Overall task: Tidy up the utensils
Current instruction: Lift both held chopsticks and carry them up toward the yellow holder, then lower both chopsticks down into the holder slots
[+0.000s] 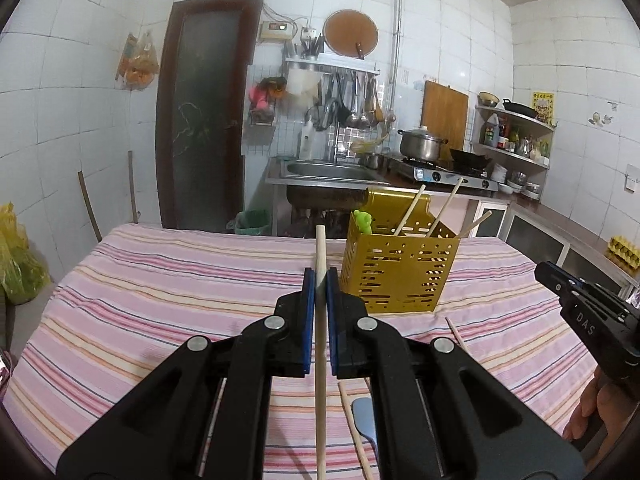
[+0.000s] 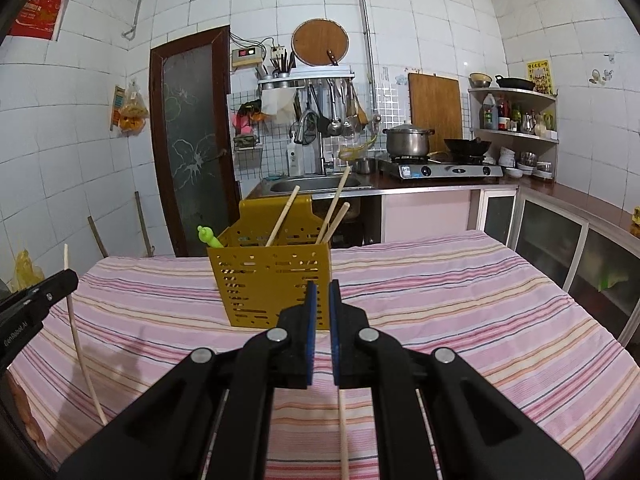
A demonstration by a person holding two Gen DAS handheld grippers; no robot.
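Observation:
A gold perforated utensil holder (image 1: pixel 400 276) stands on the striped tablecloth and holds three wooden chopsticks (image 1: pixel 410 208) and a green-topped utensil (image 1: pixel 362 221). It also shows in the right wrist view (image 2: pixel 272 284). My left gripper (image 1: pixel 320 280) is shut on a wooden chopstick (image 1: pixel 320 248), held upright just left of the holder. That chopstick shows in the right wrist view (image 2: pixel 80 340). My right gripper (image 2: pixel 322 292) is nearly shut and empty, just in front of the holder. Two loose chopsticks (image 1: pixel 456 334) and a spoon (image 1: pixel 366 420) lie on the cloth below my left gripper.
The table (image 2: pixel 460 300) wears a pink striped cloth. Another chopstick (image 2: pixel 343 436) lies on it under my right gripper. Behind the table stand a sink (image 2: pixel 312 184), a stove with a pot (image 2: pixel 408 140), a dark door (image 2: pixel 192 136) and cabinets (image 2: pixel 560 232) on the right.

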